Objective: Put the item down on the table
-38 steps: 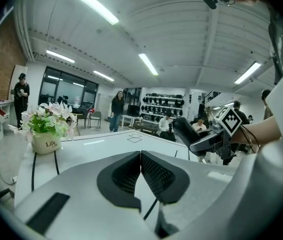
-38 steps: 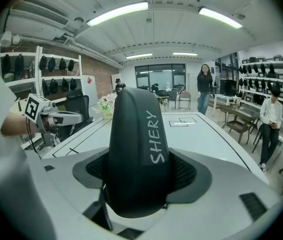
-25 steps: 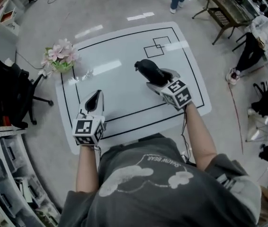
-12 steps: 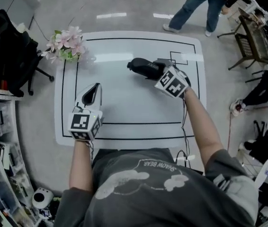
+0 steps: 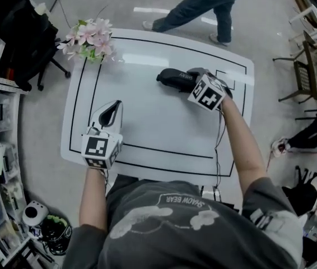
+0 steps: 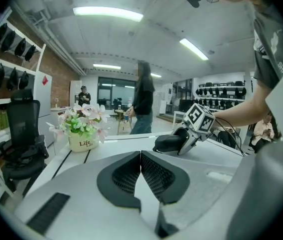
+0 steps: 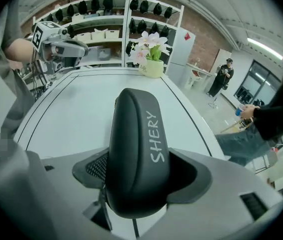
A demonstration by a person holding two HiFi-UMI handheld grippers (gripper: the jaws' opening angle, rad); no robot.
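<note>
Well, the black oblong case point(image 7: 136, 154), smooth-shelled with "SHERY" lettered in white along its side, sits clamped between the jaws of the right gripper point(image 5: 191, 78). The jaws stand wide and their dark ribbed pads press on the near end of the case from both sides, while its far end sticks out beyond them. From overhead the case lies over the far right part of the white table point(image 5: 158, 122), inside the thin black rectangle point(image 5: 85, 94) drawn round the tabletop. It points towards the table's left. From the other gripper's side it looks very low over the surface, but I cannot tell whether it touches the table.

The right forearm reaches out across the table behind the gripper's marker cube point(image 5: 208, 92). The left gripper point(image 5: 112, 108) hovers over the near left part of the table, well apart from the case. Its jaws are together, pads meeting tip to tip, with nothing between them.

At the far left corner of the table stands a small pale pot of pink and white flowers point(image 5: 89, 37). Off that corner, on the grey floor, is a black office chair point(image 5: 18, 32). Beyond the table's far edge a person in blue jeans point(image 5: 203, 7) is on the floor, legs apart in a stride.
</note>
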